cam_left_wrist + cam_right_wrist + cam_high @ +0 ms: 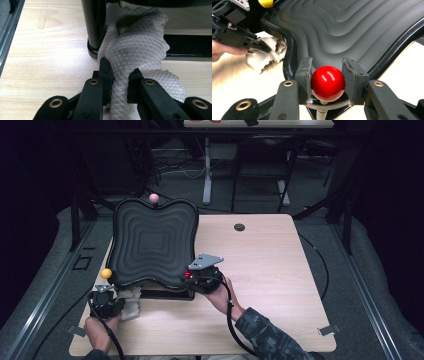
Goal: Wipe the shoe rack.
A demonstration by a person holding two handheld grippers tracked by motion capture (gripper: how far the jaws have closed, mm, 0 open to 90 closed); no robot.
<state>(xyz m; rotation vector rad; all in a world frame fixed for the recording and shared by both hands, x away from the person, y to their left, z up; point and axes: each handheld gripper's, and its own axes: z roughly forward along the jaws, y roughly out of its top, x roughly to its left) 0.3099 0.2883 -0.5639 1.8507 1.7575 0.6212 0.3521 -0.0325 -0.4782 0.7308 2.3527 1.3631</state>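
Note:
A black wavy tray (150, 245) with ridged rings stands tilted on the wooden table (270, 270), with a pink ball knob (154, 198) at its far edge, a yellow one (106, 273) at its near left corner and a red one (188, 274) at its near right. My right gripper (327, 75) is shut on the red ball knob (327, 83), jaws on either side of it. My left gripper (119, 81) is shut on a white textured cloth (136, 47), which lies bunched against the tray's black leg (93, 27). The cloth (131, 302) sits under the tray's near left corner.
A round cable hole (239, 227) is in the table's far middle. Cables trail from both grippers toward the near edge. A second table's legs (207, 175) stand on the floor beyond. Metal rails (45, 290) run along the table's left side.

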